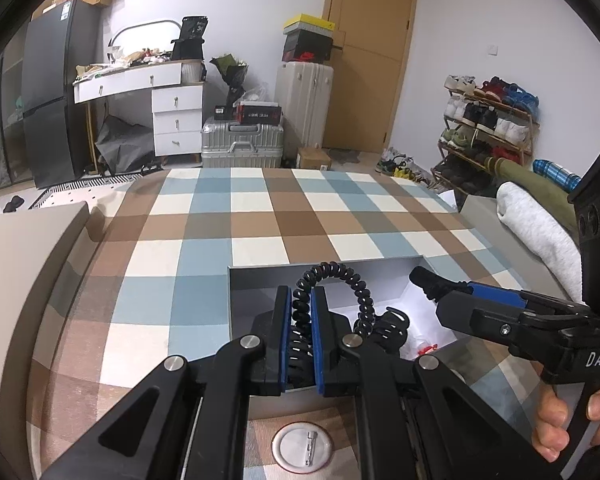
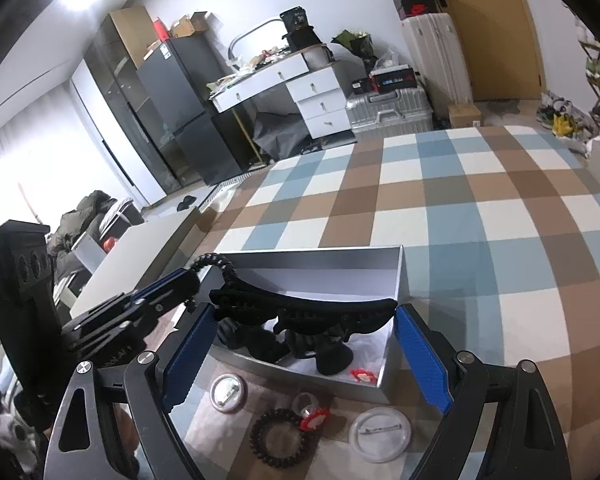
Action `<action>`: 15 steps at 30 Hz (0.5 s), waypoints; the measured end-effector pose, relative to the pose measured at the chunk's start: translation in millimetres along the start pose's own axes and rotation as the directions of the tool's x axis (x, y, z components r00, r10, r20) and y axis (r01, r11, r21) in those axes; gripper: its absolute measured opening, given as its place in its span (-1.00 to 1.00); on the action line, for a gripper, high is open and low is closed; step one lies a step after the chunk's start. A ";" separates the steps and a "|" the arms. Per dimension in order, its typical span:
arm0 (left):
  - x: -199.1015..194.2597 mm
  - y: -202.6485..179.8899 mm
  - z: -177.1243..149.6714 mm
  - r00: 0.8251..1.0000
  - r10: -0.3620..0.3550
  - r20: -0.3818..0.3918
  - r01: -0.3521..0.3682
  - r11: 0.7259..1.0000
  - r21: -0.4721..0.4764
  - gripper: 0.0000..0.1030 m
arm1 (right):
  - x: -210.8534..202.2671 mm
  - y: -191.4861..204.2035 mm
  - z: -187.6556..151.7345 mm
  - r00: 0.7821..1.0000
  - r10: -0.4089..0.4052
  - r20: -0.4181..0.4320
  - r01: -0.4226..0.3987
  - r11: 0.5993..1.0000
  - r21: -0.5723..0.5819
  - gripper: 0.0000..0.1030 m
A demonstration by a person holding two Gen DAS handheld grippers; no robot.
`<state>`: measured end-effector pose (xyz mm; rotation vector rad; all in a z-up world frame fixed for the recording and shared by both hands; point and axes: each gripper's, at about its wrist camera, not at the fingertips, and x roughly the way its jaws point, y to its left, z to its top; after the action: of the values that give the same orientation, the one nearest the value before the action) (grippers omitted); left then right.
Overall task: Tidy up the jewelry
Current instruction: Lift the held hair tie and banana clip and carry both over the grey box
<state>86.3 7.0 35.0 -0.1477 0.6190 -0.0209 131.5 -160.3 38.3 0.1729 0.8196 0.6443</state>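
My left gripper [image 1: 301,294] is shut on a black spiral hair tie [image 1: 332,270], whose free loop arches up over an open grey box [image 1: 256,280]. In the right wrist view that left gripper [image 2: 180,282] comes in from the left over the box's [image 2: 320,254] near left corner. My right gripper [image 2: 303,312] stands wide, and a long black hair clip [image 2: 300,306] spans endwise between its blue pads [image 2: 420,356], above the box. In the left wrist view the right gripper [image 1: 452,298] reaches in from the right with the clip's tip [image 1: 422,278] showing.
Inside the box lie dark hair accessories [image 2: 332,360] and a small red piece [image 2: 362,376]. In front of it on the checked cloth are two round badges [image 2: 228,392] [image 2: 380,434], another black spiral tie [image 2: 280,438] and a red flower ring [image 2: 314,418]. A hand [image 1: 552,420] grips the right handle.
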 end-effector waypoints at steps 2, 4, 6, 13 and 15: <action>2.8 -0.6 -1.7 1.000 0.000 -0.009 0.000 1.000 -0.001 -0.91 | 3.1 -1.0 -0.1 1.000 -0.001 -0.007 0.001 1.000 0.008 0.75; 5.9 -2.0 -2.9 1.000 0.005 -0.017 -0.004 1.000 0.006 -0.91 | 5.8 -1.2 0.5 1.000 -0.006 -0.009 0.006 1.000 0.009 0.75; 7.5 -3.8 -3.1 1.000 0.014 -0.019 -0.013 1.000 0.007 -0.91 | 7.4 -1.1 1.1 1.000 -0.015 -0.010 0.015 1.000 0.006 0.75; 8.3 -8.5 -2.2 1.000 0.014 -0.021 -0.014 1.000 0.015 -0.91 | 6.1 -0.9 3.2 1.000 -0.011 0.005 0.011 1.000 0.011 0.75; 9.9 -8.9 -2.7 1.000 0.013 -0.025 -0.013 1.000 0.017 -0.91 | 6.8 0.4 3.8 1.000 -0.006 0.001 0.006 1.000 0.011 0.75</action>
<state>93.0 -2.8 28.4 -0.1268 0.6449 -0.0156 137.5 -155.6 36.8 0.1803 0.8222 0.6338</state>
